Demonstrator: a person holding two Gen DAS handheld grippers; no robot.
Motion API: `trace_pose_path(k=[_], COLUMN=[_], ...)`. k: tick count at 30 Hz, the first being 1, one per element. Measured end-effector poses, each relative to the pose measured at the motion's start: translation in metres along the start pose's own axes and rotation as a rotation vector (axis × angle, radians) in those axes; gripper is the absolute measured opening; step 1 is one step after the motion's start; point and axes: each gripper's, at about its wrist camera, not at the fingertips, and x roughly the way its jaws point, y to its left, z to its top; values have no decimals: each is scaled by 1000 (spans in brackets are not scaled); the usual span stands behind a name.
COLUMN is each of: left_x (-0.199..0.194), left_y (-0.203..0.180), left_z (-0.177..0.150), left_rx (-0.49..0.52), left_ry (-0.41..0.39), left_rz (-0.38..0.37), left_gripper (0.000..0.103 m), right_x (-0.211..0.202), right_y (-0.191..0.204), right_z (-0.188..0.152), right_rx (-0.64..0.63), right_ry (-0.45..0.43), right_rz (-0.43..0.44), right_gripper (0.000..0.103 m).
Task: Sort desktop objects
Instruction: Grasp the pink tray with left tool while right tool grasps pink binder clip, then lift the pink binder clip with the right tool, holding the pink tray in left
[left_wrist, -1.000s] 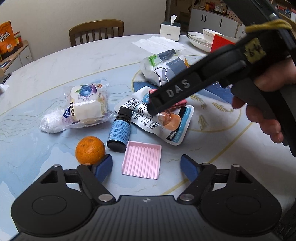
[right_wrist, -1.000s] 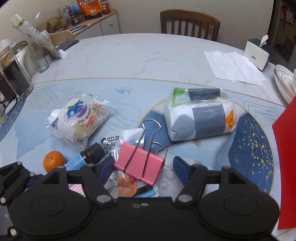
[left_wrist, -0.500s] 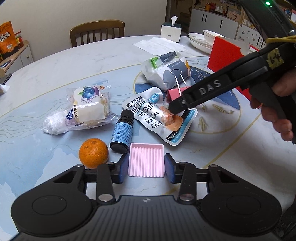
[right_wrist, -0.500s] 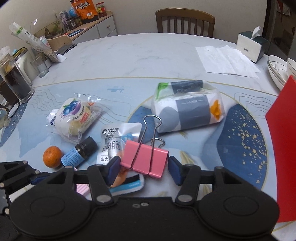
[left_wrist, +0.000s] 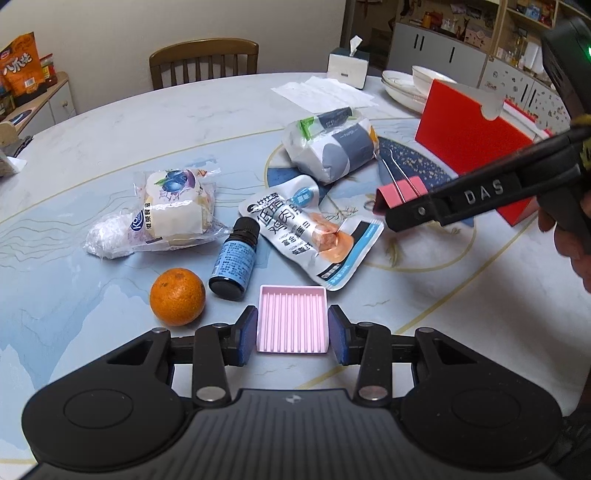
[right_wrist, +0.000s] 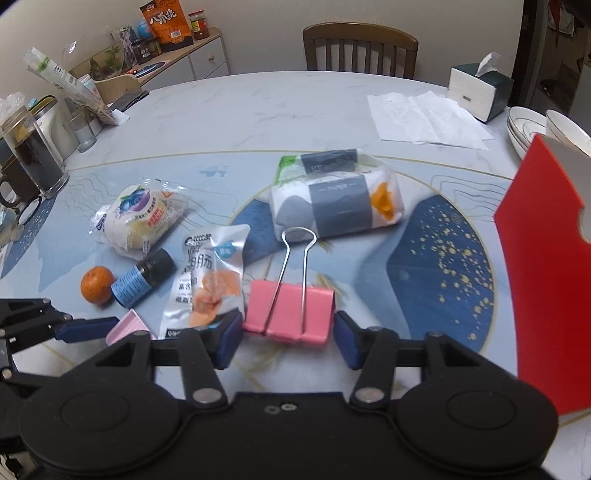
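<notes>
My left gripper (left_wrist: 291, 334) clamps the pink ridged tray (left_wrist: 292, 318) on the table (left_wrist: 110, 147) beside the orange (left_wrist: 177, 296) | my right gripper (right_wrist: 288, 338) — jaws closing around the pink binder clip (right_wrist: 290, 314), left pad touching, right pad just apart

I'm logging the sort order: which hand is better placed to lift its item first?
Probably left. The left gripper has both pads against the pink tray. The right gripper straddles the binder clip, but its jaws are closing, with gaps beside the clip.
</notes>
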Motion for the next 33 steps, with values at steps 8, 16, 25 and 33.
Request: trace_pose_path(k=[8,16,25,33], left_x=[-15,-21,-18,-17], left_y=[-12,-34,-63,-68], left_z=[5,20,34,31], left_rx=[-38,-36,-11,-32], left_ry=[-24,-40,-51,-41], left_rz=[5,-12,-24,-5], left_gripper=[39,39,39,39], right_x=[-18,-43,-61,-58], right_y=[-15,-35,-53,-50], right_z=[-9,-18,-28,-24], right_rx=[-1,21,-15,-57], right_ry=[-16,-36,-34,-37], right_rz=[14,50,65,116], right_gripper=[50,49,23,49])
